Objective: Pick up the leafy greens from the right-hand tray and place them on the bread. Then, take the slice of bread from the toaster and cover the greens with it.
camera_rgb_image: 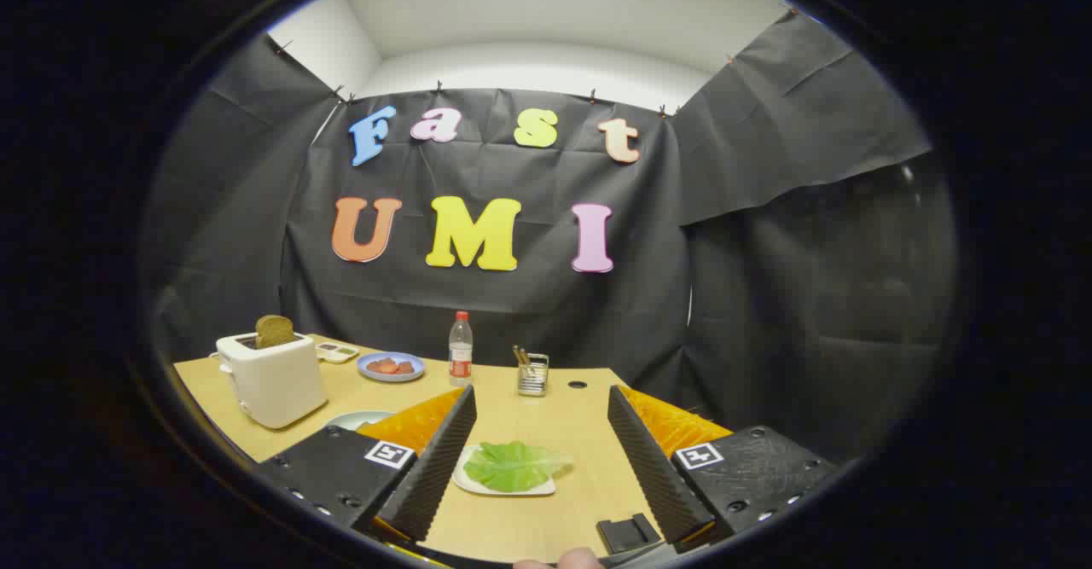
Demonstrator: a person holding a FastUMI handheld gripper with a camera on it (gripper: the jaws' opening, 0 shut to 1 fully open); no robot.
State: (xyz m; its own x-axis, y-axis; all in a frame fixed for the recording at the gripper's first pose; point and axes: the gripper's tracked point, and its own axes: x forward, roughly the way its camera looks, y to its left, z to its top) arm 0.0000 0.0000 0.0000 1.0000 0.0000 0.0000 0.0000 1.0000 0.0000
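Note:
A green leaf (514,464) lies on a small white tray (503,487) on the wooden table, between my two fingers and a little below them. My gripper (542,407) is open, fingers spread wide above the table with nothing held. Off to the left stands a white toaster (271,380) with a brown slice of bread (274,330) sticking up from its slot. A pale plate (357,420) peeks out just beyond my left finger (435,458); what lies on it is hidden.
A blue plate with reddish food (391,367), a clear bottle with a red cap (461,349) and a wire holder with sticks (532,373) stand at the table's back. A small black object (630,532) lies near the front edge.

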